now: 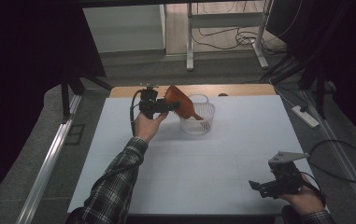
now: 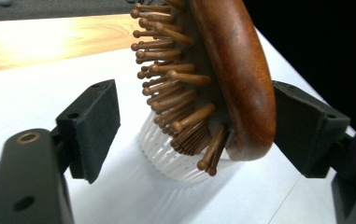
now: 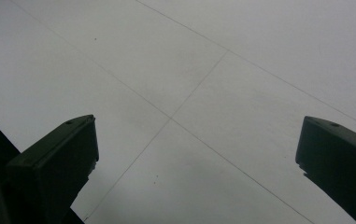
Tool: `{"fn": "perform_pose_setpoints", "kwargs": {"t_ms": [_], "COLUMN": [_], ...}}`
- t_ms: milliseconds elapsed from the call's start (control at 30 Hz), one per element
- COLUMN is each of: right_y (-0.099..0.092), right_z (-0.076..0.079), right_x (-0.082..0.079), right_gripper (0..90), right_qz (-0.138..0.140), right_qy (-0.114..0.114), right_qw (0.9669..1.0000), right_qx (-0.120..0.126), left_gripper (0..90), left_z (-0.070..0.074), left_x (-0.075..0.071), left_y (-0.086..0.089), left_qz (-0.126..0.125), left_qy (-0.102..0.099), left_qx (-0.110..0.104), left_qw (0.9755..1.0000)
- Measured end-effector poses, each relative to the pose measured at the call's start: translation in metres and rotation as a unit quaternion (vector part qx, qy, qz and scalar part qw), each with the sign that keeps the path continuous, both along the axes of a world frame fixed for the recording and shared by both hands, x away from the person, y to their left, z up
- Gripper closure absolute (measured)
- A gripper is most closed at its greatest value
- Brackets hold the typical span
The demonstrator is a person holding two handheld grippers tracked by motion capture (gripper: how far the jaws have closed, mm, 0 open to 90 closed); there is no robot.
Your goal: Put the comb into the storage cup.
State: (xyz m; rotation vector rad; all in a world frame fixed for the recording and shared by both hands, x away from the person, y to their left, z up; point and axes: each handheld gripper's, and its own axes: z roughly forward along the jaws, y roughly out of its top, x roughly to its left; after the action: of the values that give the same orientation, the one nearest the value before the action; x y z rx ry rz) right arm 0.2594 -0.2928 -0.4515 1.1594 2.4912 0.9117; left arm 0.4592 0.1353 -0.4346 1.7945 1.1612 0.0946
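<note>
Left tool (image 1: 168,106) at the far side of the white tabletop (image 1: 213,163), jaws parted around a wooden hairbrush (image 1: 179,101), handle resting in a white basket (image 1: 197,119), right tool (image 1: 259,186) wide open, empty, near the front right edge.

L claw (image 1: 174,106), R claw (image 1: 256,185): both agape
</note>
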Motion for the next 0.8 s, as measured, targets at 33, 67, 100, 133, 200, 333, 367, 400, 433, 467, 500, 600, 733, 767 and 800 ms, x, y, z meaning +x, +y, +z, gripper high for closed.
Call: {"fn": "perform_pose_setpoints", "kwargs": {"t_ms": [33, 67, 100, 133, 200, 333, 367, 400, 433, 467, 500, 600, 733, 767, 800], "right_y": [0.000, 0.000, 0.000, 0.000, 0.000, 0.000, 0.000, 0.000, 0.000, 0.000, 0.000, 0.000, 0.000, 0.000, 0.000], "right_z": [0.000, 0.000, 0.000, 0.000, 0.000, 0.000, 0.000, 0.000, 0.000, 0.000, 0.000, 0.000, 0.000, 0.000, 0.000], "right_x": [0.000, 0.000, 0.000, 0.000, 0.000, 0.000, 0.000, 0.000, 0.000, 0.000, 0.000, 0.000, 0.000, 0.000, 0.000], "right_gripper": [0.0, 0.0, 0.0, 0.0, 0.0, 0.0, 0.0, 0.0, 0.0, 0.0, 0.0, 0.0, 0.0, 0.0, 0.0], "right_qz": [0.000, 0.000, 0.000, 0.000, 0.000, 0.000, 0.000, 0.000, 0.000, 0.000, 0.000, 0.000, 0.000, 0.000, 0.000], "right_qy": [0.000, 0.000, 0.000, 0.000, -0.001, 0.000, 0.000, 0.000, 0.000, 0.000, 0.000, -0.001, -0.001, -0.001, -0.001], "right_qw": [1.0000, 1.0000, 1.0000, 1.0000, 1.0000, 1.0000, 1.0000, 1.0000, 1.0000, 1.0000, 1.0000, 1.0000, 1.0000, 1.0000, 1.0000], "right_qx": [0.000, 0.000, 0.000, -0.001, 0.000, 0.000, -0.001, -0.001, -0.001, -0.001, 0.000, -0.001, -0.001, -0.001, -0.001], "left_gripper": [20.2, 19.9, 19.8, 19.8, 19.8, 19.5, 19.5, 19.4, 19.4, 19.4, 19.4, 19.1, 18.6, 18.6, 18.6], "left_z": [0.001, 0.001, 0.002, 0.002, 0.003, 0.004, 0.004, 0.005, 0.005, 0.006, 0.006, 0.008, 0.010, 0.010, 0.011], "left_x": [0.000, 0.000, 0.000, 0.000, -0.001, -0.001, -0.001, -0.001, -0.001, -0.001, -0.002, -0.002, -0.003, -0.003, -0.003], "left_y": [0.001, 0.001, 0.002, 0.003, 0.004, 0.007, 0.008, 0.008, 0.009, 0.009, 0.009, 0.010, 0.011, 0.011, 0.011], "left_qz": [-0.002, -0.002, -0.003, -0.004, -0.003, -0.009, -0.011, -0.012, -0.016, -0.019, -0.022, -0.024, -0.033, -0.035, -0.037], "left_qy": [-0.001, -0.002, -0.003, -0.003, -0.003, -0.005, -0.006, -0.008, -0.010, -0.011, -0.014, -0.020, -0.025, -0.027, -0.028], "left_qx": [0.004, 0.007, 0.010, 0.012, 0.015, 0.020, 0.021, 0.023, 0.025, 0.026, 0.029, 0.041, 0.050, 0.053, 0.056], "left_qw": [1.0000, 1.0000, 0.9999, 0.9999, 0.9999, 0.9997, 0.9997, 0.9996, 0.9995, 0.9994, 0.9992, 0.9987, 0.9979, 0.9976, 0.9973]}}
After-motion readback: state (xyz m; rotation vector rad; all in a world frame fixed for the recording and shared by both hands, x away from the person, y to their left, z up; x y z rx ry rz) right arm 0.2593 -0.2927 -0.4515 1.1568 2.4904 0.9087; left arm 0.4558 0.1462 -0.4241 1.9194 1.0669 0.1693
